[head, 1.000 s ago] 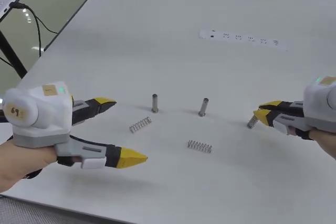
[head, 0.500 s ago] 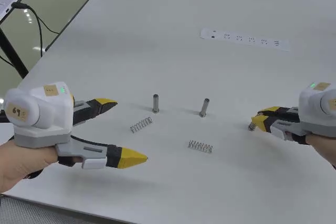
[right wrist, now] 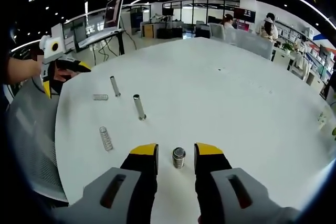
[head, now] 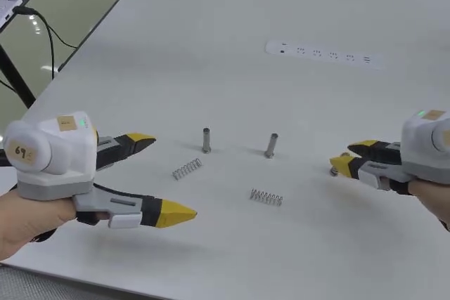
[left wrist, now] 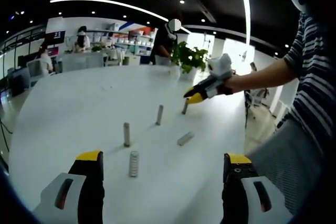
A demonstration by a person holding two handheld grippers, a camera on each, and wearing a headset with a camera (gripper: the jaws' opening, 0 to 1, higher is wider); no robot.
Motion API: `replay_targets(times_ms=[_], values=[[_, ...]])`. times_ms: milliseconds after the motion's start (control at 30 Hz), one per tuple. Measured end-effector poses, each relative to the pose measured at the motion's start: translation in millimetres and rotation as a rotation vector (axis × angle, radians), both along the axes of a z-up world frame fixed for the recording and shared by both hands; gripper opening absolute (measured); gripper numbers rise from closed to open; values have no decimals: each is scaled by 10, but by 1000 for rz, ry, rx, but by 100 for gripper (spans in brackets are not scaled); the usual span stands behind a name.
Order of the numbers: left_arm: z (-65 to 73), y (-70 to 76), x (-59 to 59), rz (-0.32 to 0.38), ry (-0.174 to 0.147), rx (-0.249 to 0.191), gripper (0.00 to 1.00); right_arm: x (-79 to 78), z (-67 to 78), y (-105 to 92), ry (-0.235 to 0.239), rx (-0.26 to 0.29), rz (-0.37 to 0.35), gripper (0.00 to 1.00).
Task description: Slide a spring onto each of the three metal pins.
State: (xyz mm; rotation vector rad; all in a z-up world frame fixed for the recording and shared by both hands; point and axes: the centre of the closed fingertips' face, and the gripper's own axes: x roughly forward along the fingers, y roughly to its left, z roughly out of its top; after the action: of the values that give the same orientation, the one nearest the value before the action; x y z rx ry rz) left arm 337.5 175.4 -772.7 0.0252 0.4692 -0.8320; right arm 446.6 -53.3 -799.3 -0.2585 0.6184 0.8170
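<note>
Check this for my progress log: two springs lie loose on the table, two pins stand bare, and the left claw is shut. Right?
Not quite: the left claw is open, its jaws wide apart in the left gripper view. The rest holds: one spring and a second spring lie loose, and one pin and a second pin stand bare.

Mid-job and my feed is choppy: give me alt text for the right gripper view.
The right gripper, fingers open, flanks a short upright pin that seems to carry a spring, on the white table. Beyond stand two bare pins, a loose spring lying near each; the left gripper is at far left.
</note>
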Motion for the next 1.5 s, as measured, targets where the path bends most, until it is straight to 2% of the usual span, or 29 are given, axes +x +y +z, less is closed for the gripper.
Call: replay_targets(times_ms=[200, 300, 533, 633, 800, 933, 1167, 1200, 1267, 1400, 1500], values=[[13, -9, 19, -5, -2, 1, 92, -30, 44, -40, 10, 37, -30, 27], [11, -12, 22, -7, -2, 5, 92, -37, 87, -50, 26, 72, -60, 28], [-15, -12, 21, -6, 6, 12, 93, -91, 174, -37, 28, 112, -81, 28], [-16, 0, 30, -2, 5, 11, 93, -114, 266, 13, 41, 185, -109, 27], [6, 9, 35, 1, 1, 6, 93, -197, 299, 76, 37, 191, -85, 27], [12, 10, 32, 0, -1, 6, 92, -289, 306, 161, 40, 180, -35, 26], [16, -8, 20, -8, -3, 5, 92, -464, 275, 355, 40, 111, 99, 25], [18, -10, 21, -9, -4, 5, 92, -485, 268, 373, 46, 101, 116, 25], [13, -10, 20, -11, -4, 9, 92, -499, 273, 421, 29, 67, 156, 24], [18, -14, 23, -12, -6, 8, 92, -535, 247, 524, 44, 36, 218, 23], [15, -22, 20, -14, -5, 9, 91, -594, 183, 590, 50, -22, 284, 22]])
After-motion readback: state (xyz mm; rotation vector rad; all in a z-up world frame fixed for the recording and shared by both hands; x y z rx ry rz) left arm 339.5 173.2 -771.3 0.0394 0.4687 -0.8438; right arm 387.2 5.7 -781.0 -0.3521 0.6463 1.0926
